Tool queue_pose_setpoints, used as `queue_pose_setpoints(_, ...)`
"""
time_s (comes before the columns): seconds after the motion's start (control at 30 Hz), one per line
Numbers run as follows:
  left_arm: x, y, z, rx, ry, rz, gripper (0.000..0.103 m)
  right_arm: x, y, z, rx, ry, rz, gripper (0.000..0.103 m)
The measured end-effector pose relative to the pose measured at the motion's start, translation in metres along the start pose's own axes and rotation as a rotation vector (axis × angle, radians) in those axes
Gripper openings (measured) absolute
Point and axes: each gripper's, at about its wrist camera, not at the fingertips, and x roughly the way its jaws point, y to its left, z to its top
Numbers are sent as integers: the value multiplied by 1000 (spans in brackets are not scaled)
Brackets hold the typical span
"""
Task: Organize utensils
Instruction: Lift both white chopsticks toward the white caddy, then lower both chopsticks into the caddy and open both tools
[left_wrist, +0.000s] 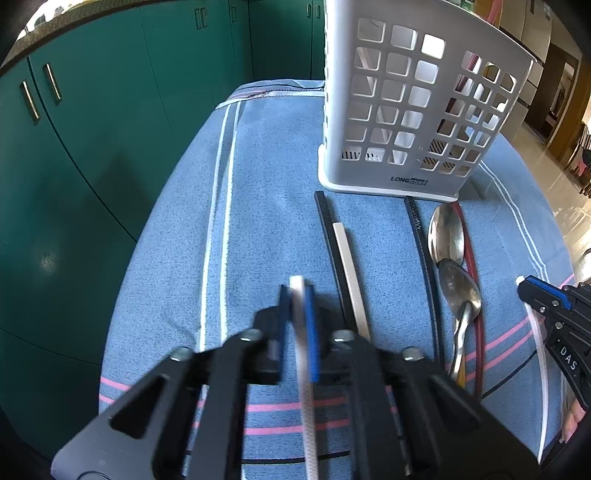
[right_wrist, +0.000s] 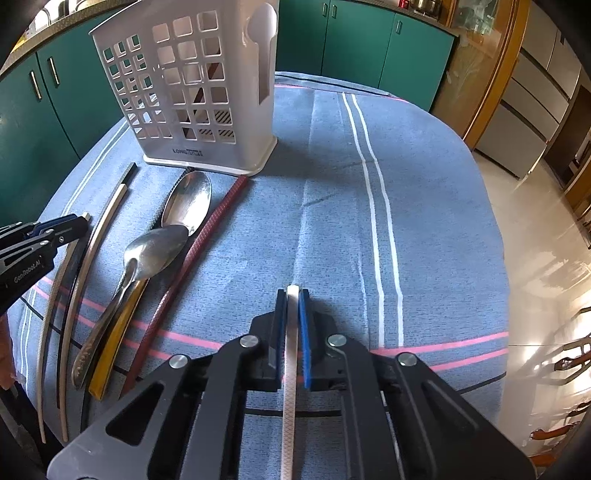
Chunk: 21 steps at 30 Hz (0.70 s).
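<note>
The left gripper (left_wrist: 299, 295) is clamped on a thin white chopstick (left_wrist: 306, 406), its blue pads pressed against both flat sides near the stick's far end, and the right gripper (right_wrist: 292, 295) is likewise clenched on a second thin white chopstick (right_wrist: 290, 387). In each wrist view the stick runs straight back between the fingers toward the holder's hand, so its long axis lies along the gripper's own forward line, tip pointing roughly toward the white perforated plastic utensil caddy (left_wrist: 410, 110) that stands upright at the far side of the blue striped tablecloth (left_wrist: 266, 221). Such sticks are likely light, stiff and smooth, so they may swivel or slide in a grip this close to one end; a hold nearer the middle would probably steady them for tipping upright into the caddy. Still lying on the cloth between the two grippers, all with long axes running toward the caddy, are a black chopstick (left_wrist: 328, 229) touching a cream chopstick (left_wrist: 351, 273), a dark patterned chopstick (left_wrist: 421, 240), two overlapping steel spoons (left_wrist: 452, 258) with bowls nearest the caddy, a dark red chopstick (right_wrist: 199, 251) and a yellow-handled utensil (right_wrist: 114, 343). The spoons look heavier and slick; their narrow handles seem the best place to pinch.
</note>
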Motion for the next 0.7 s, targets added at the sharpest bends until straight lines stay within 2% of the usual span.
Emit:
queue_pose_setpoints(0.07,-1,3,1,-20,6,-15,6,-1,-2,1,17,5,37,7)
queue_pose_setpoints(0.13,-7,6,3,-33,-5,-40,6,-8,-6,3,27,-15,38,7)
queue_pose_setpoints(0.23,-28,13,10,-61,-48,-81,6,-37,-12,7,41,-84,54,7)
queue_pose_setpoints(0.53,-138,36,45,-119,-281,-176,6,-157,-19,22,33,-350,97,7)
queue_pose_setpoints(0.7,-189,46,60,-152,-420,-201,6,-201,-20,34,17,-469,113,7)
